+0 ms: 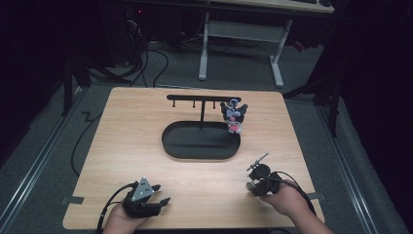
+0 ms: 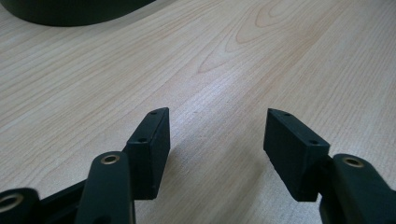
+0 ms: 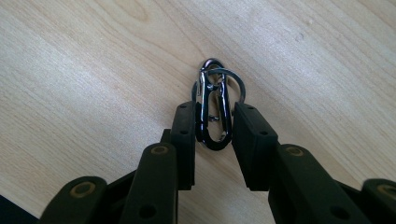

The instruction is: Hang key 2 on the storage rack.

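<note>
My right gripper (image 3: 215, 108) is shut on a black carabiner (image 3: 202, 116) that carries a metal key ring (image 3: 236, 79), held low over the wooden table (image 1: 126, 146). From above, the right gripper (image 1: 253, 185) sits at the front right, in the person's hand. At the front left, my left gripper (image 1: 163, 193) is open with nothing between its jaws. Its own view shows the left gripper (image 2: 217, 116) over bare wood. A black stand with an oval tray base (image 1: 180, 146) and a hook bar (image 1: 195, 97) stands mid-table. A small plush toy (image 1: 234, 117) hangs at the bar's right end.
The tray's dark rim (image 2: 70, 11) shows at the far left of the left gripper view. Bare wood lies between both grippers and the tray. Behind the table stand a white-legged desk (image 1: 241, 34) and floor cables (image 1: 156, 63).
</note>
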Demonstrator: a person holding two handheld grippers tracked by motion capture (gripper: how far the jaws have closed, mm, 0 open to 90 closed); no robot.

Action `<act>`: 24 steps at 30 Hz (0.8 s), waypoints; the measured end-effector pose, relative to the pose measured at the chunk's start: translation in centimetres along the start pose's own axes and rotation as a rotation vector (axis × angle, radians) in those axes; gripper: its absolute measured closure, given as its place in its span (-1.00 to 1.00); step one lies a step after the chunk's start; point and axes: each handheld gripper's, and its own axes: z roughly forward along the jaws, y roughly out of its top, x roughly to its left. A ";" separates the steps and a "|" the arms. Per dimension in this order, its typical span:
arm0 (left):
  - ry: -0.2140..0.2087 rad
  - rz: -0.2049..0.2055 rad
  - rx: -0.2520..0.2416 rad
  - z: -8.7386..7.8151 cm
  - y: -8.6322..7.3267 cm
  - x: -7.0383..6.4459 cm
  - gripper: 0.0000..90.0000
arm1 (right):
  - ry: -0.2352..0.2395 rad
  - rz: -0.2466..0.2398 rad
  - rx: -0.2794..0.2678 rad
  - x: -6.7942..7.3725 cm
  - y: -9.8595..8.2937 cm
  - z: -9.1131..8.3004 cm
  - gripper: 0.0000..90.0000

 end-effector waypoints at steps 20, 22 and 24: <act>-0.007 0.001 0.007 0.1 0.0 0.0 -0.07 | -0.003 -0.004 -0.022 0.2 0.2 -0.5 0.89; -0.009 0.003 0.008 0.2 0.0 -0.1 -0.07 | -0.025 -0.014 -0.012 0.1 0.0 -0.5 0.89; -0.007 0.006 0.006 0.2 0.0 -0.1 -0.07 | -0.028 -0.016 0.001 0.1 -0.2 0.0 0.89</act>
